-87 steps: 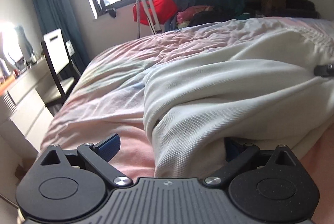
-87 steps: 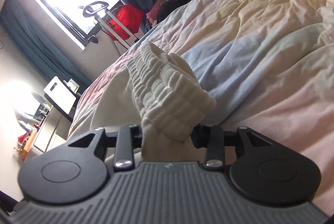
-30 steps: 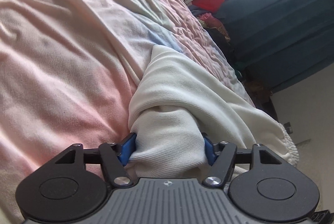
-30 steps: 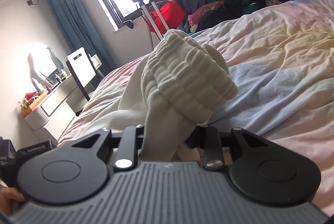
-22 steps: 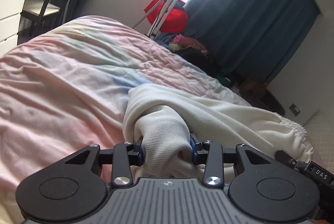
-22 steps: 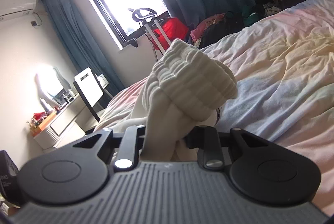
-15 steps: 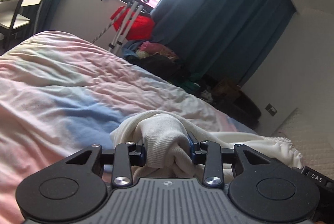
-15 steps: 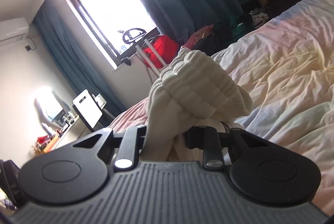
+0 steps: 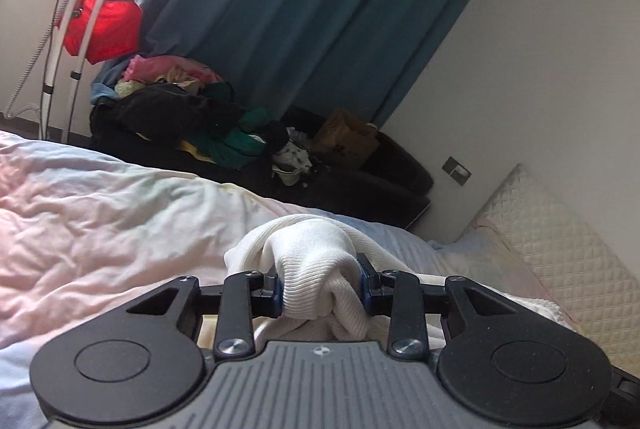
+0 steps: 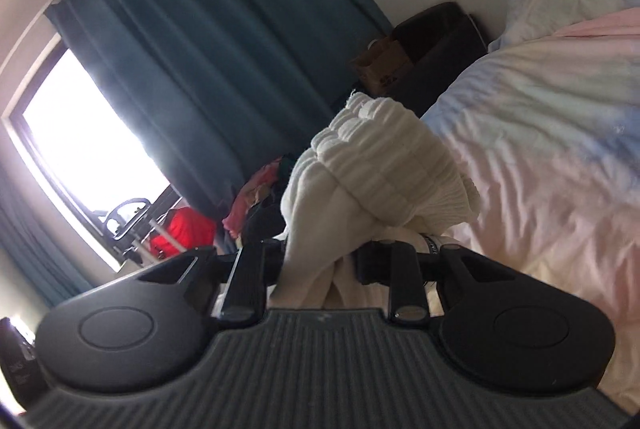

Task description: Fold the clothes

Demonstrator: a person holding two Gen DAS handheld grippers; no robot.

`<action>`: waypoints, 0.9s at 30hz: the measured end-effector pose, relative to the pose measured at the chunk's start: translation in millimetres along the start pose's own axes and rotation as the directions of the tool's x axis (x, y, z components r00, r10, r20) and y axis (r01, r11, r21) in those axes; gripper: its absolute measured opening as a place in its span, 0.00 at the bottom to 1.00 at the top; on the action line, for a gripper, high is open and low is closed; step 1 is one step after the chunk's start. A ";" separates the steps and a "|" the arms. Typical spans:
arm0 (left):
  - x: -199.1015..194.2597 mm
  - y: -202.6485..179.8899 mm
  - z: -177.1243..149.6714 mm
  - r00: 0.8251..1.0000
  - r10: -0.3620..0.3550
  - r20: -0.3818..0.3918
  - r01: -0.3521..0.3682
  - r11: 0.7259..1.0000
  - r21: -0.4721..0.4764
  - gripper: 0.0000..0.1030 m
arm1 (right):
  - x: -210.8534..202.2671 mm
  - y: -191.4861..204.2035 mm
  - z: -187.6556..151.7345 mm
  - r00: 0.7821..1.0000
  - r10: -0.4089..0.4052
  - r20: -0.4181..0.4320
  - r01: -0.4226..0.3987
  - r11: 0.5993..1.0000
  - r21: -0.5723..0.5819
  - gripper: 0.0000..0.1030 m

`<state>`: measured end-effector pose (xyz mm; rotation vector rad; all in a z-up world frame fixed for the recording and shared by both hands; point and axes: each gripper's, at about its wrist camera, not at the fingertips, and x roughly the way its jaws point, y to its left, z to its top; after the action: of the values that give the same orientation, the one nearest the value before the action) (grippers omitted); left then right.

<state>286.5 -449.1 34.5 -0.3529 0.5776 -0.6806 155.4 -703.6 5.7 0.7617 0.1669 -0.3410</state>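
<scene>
Cream ribbed-knit garment [image 9: 316, 265], bunched; gathered elastic band [image 10: 384, 165] uppermost; above bedspread

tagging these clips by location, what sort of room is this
A bedroom, most likely in a home. A bed with a pastel duvet and a quilted headboard fills the view, teal curtains hang by a window, and a pile of clothes lies beyond. Both grippers clamp a cream garment.

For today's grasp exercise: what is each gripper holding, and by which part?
Both hold the white garment: the left gripper pinches a bunched plain-knit fold, the right gripper clamps fabric just below the gathered, ribbed band.
</scene>
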 end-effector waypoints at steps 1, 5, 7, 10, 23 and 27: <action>16.1 0.7 -3.2 1.000 -0.014 -0.002 0.014 1.000 0.004 0.34 | 7.1 -6.1 -1.3 1.000 -0.010 0.022 0.010 1.000 -0.001 0.27; 55.2 31.3 -43.0 0.999 -0.023 -0.028 0.024 0.999 0.026 0.34 | 30.8 -37.9 -28.6 0.997 -0.059 0.059 0.058 0.998 0.027 0.27; 72.8 48.7 -64.9 0.999 -0.024 -0.042 0.026 0.999 0.037 0.35 | 39.4 -59.0 -53.9 0.995 -0.087 0.039 0.085 0.995 0.047 0.27; 99.2 74.8 -97.8 0.998 -0.025 -0.063 0.029 0.998 0.054 0.36 | 44.9 -87.3 -101.8 0.992 -0.125 0.000 0.125 0.989 0.073 0.27; 28.2 92.7 -146.8 0.986 0.075 -0.148 -0.028 0.954 0.299 0.50 | 6.2 -97.8 -158.4 0.934 -0.261 -0.245 0.296 0.948 0.118 0.37; -29.6 60.2 -124.7 0.992 0.052 -0.112 -0.008 0.933 0.361 0.63 | -36.2 -59.1 -140.5 0.897 -0.358 -0.260 0.363 0.931 -0.030 0.37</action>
<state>221.8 -400.2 -81.5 0.0403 0.5575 -0.7656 96.8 -636.2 -123.0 0.7932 0.5607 -0.5954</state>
